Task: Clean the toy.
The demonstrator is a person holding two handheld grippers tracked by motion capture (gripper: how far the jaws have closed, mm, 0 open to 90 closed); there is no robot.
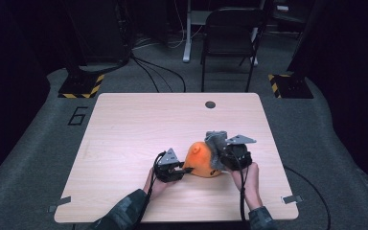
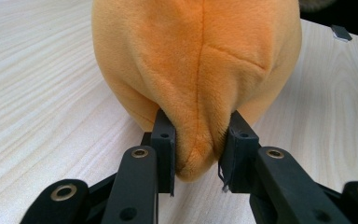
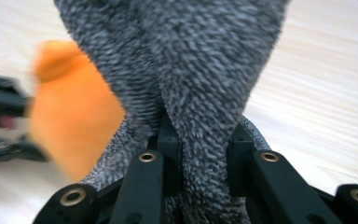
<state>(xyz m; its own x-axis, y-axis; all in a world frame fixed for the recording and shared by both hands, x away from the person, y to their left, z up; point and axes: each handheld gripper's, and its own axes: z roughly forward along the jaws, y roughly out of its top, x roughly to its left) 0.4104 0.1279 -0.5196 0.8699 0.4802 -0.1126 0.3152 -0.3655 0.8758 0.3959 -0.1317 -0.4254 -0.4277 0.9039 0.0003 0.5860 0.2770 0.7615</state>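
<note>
Item: orange plush toy (image 1: 200, 162), lying on the wooden table (image 1: 139, 124) toward its near edge, between both hands. 
Covering: grey knitted fabric (image 1: 215, 141) on its right end. 
Left tool (image 1: 184, 171): clenched on a pinch of orange plush. 
Right tool (image 1: 219, 154): clamped on a fold of the grey fabric. 
Writing: a dark numeral "6" (image 1: 78, 115) on the floor left of the table; no label legible on the toy.
</note>
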